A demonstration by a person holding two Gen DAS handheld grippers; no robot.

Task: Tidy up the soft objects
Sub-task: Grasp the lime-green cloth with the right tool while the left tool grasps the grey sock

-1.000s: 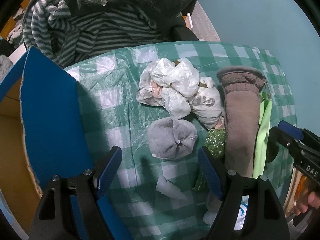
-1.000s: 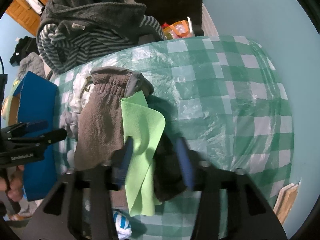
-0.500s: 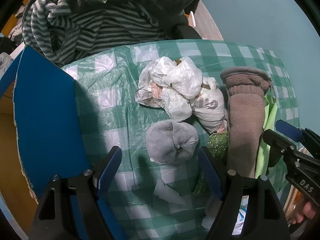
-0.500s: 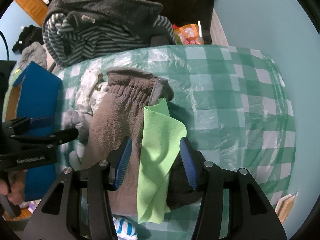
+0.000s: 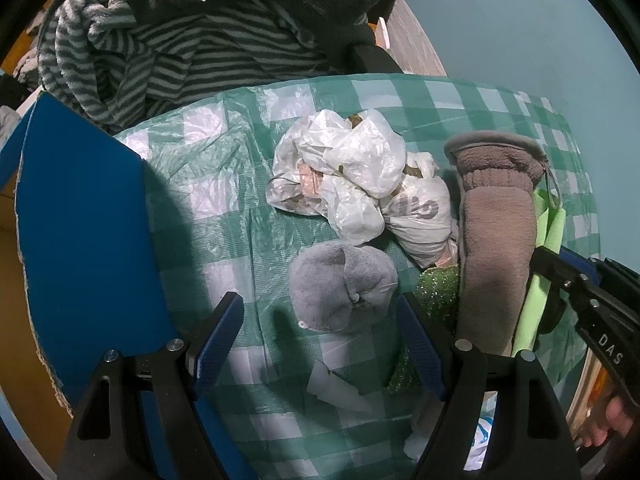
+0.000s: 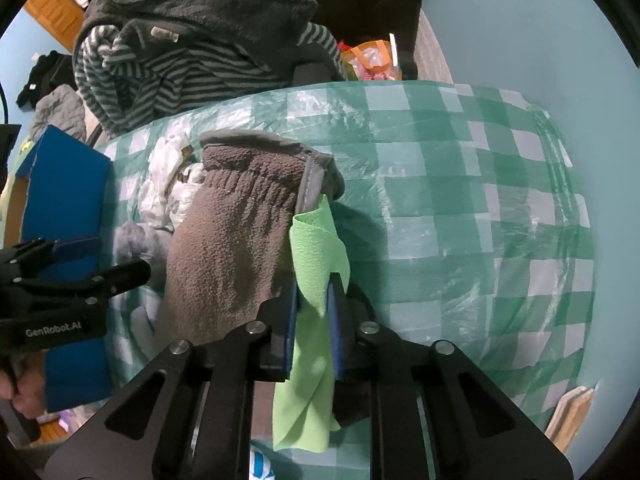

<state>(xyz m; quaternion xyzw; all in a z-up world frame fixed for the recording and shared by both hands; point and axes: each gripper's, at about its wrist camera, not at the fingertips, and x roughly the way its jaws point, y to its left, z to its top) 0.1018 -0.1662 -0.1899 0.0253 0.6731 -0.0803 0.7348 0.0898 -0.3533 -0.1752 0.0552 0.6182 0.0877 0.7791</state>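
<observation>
**Green cloth is pinched; expect it to drape and slip**

Take the brown fleece mitten (image 6: 228,248) as your landmark; it lies lengthwise on the green checked table cover (image 6: 460,208), cuff pointing away from you. It is the bulkiest soft piece here, thick and springy, probably light, and best taken across the body below the gathered cuff, where the pile gives you something to bite.

Left of the mitten sits the crumpled heap of white plastic bags (image 5: 360,184): slick, near weightless, likely to rustle loose, so grab a knotted lump, not a loose flap. Nearer you from that heap, still left of the mitten, is the balled grey fleece piece (image 5: 344,288), squashy and easy to squeeze across its middle. Your left gripper (image 5: 320,332) hangs spread wide just short of it, holding nothing.

Touching the mitten's right edge is the lime green cloth (image 6: 316,264), thin and limp. Your right gripper (image 6: 312,300) has its tongs pressed together on a fold of it, the rest trailing below. Judge that hold as shallow: a smooth, floppy cloth can slide out, so lift slowly.
</observation>
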